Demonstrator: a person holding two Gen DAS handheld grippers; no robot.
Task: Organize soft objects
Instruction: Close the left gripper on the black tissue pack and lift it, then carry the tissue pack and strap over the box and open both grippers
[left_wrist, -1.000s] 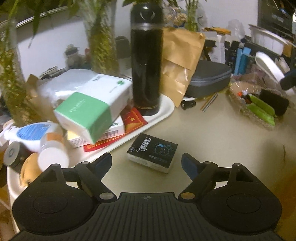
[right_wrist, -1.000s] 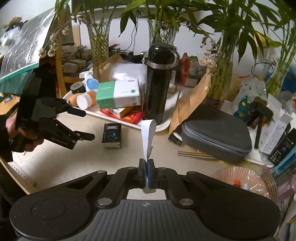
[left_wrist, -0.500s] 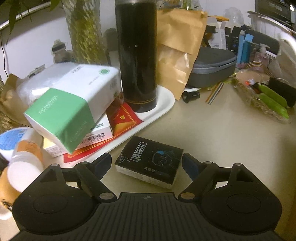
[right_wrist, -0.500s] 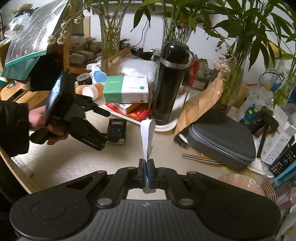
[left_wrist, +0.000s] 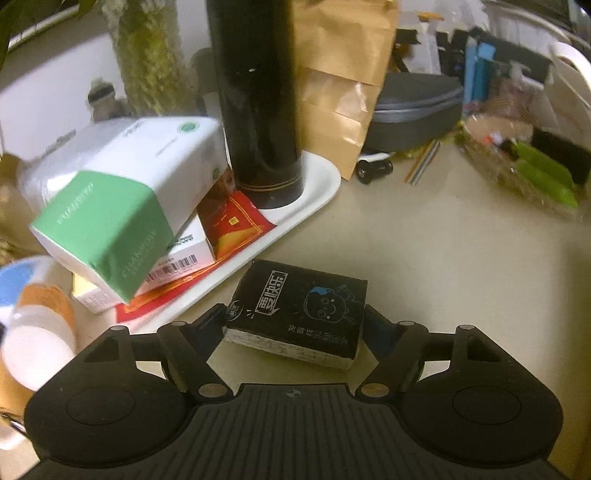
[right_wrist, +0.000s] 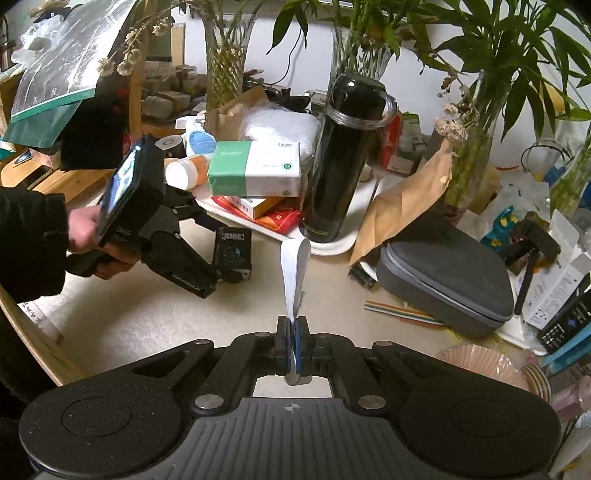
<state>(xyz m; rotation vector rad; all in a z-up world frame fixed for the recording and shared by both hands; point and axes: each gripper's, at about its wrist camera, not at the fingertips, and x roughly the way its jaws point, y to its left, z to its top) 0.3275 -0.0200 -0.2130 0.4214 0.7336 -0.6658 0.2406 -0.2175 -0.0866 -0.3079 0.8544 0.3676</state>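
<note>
A small black tissue pack (left_wrist: 299, 308) with white lettering lies on the beige table, next to the white tray's edge. My left gripper (left_wrist: 295, 321) is open, with one finger on each side of the pack, close to its sides. The pack also shows in the right wrist view (right_wrist: 233, 250), with the left gripper (right_wrist: 212, 271) around it. My right gripper (right_wrist: 294, 345) is shut on a folded white strip (right_wrist: 293, 273) that stands up from its pads, held above the table.
A white tray (left_wrist: 317, 192) holds a green-and-white tissue pack (left_wrist: 125, 199), boxes, a red packet and a tall black flask (left_wrist: 258, 103). A brown paper bag (left_wrist: 340, 92), a grey case (right_wrist: 447, 273), vases of plants and clutter stand behind and right.
My left gripper has moved forward and down so that the black tissue pack now sits between its open fingers. My right gripper holds the white strip, almost unmoved.
</note>
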